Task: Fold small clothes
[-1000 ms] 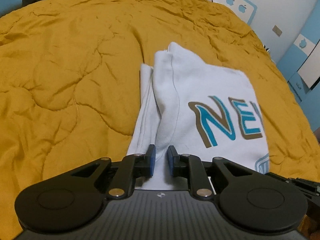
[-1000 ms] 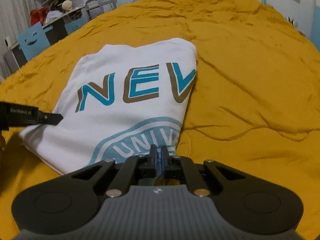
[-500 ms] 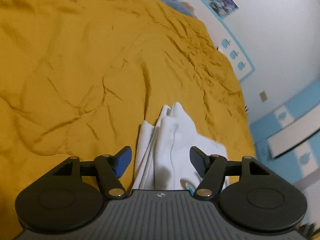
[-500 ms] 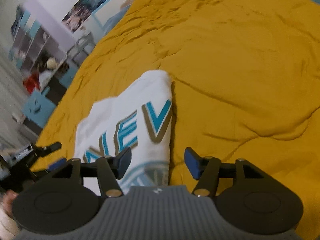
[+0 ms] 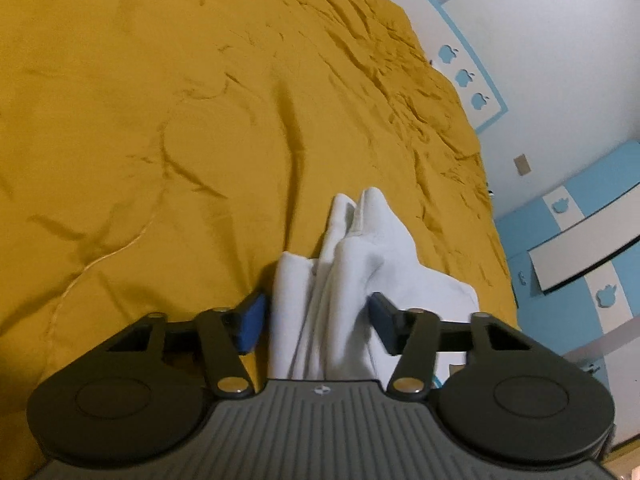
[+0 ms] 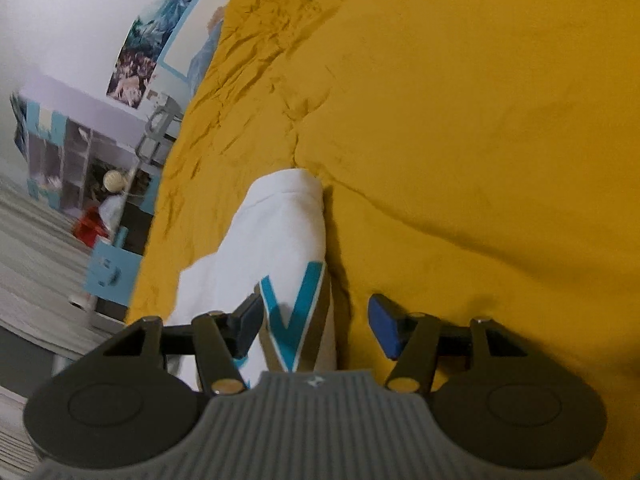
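Note:
A folded white sweatshirt point(image 5: 376, 240) with blue and brown lettering lies on the mustard bedspread point(image 5: 160, 120). My left gripper point(image 5: 316, 320) straddles its bunched left edge. The jaws are closing, and the folds sit between the pads without being visibly squeezed. In the right wrist view the sweatshirt point(image 6: 280, 232) shows a blue "V". My right gripper point(image 6: 316, 322) is open over the garment's right edge, with one finger above the cloth and the other above the bedspread point(image 6: 480, 120).
The bedspread is wrinkled and stretches far on all sides of the garment. A white wall with blue apple stickers point(image 5: 464, 76) and a blue-and-white cabinet point(image 5: 580, 240) stand beyond the bed. A shelf unit point(image 6: 80, 160) and a blue chair point(image 6: 104, 272) stand off its other side.
Both grippers were shut on the sweatshirt's near edge and have let go and opened. Both rolled and moved to its side edges. The left jaws have since narrowed.

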Available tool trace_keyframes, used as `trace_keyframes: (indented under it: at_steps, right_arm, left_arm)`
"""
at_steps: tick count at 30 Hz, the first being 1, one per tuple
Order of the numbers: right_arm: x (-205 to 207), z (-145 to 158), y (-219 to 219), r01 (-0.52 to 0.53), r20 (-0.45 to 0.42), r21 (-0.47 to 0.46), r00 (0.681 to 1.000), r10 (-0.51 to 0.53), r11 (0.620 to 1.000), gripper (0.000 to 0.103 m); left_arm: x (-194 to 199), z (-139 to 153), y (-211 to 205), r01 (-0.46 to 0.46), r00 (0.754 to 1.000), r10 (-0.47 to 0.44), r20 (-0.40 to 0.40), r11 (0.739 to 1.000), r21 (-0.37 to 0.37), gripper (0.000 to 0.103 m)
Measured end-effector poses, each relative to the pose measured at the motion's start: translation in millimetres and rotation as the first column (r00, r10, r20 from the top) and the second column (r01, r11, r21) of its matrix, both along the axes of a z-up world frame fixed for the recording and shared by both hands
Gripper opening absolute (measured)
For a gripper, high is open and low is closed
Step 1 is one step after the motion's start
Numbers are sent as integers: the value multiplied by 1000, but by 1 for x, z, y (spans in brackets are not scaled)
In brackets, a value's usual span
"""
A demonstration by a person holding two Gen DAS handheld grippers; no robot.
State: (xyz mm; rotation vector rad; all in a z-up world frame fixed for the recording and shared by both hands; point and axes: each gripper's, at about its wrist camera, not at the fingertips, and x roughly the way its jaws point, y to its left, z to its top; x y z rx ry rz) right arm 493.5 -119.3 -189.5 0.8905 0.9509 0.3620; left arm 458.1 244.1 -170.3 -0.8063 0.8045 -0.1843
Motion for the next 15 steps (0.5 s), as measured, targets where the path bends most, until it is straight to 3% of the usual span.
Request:
trace_keyframes:
  at_steps: [3,9,11,15]
  right_arm:
    - [19,-9,3,0,-18,59,1000,1,998,53]
    - [54,-20,12,1,-66,130,998,8,992,25]
    - [51,-11,14,-13,-38,113,999,18,994,14]
    - [31,28,18,-50,79,74,996,44,996,8]
  left_arm:
    - [5,-1,-1,13,1000,-13,-2,1000,-8,45]
    - [-1,7,-2,12,1000,-12,17,1000,8,31]
    - [-6,15,-3,9,999,-10,37,1000,21,28]
    - [-22,42,-14,-9,996,0,90,995,99,27]
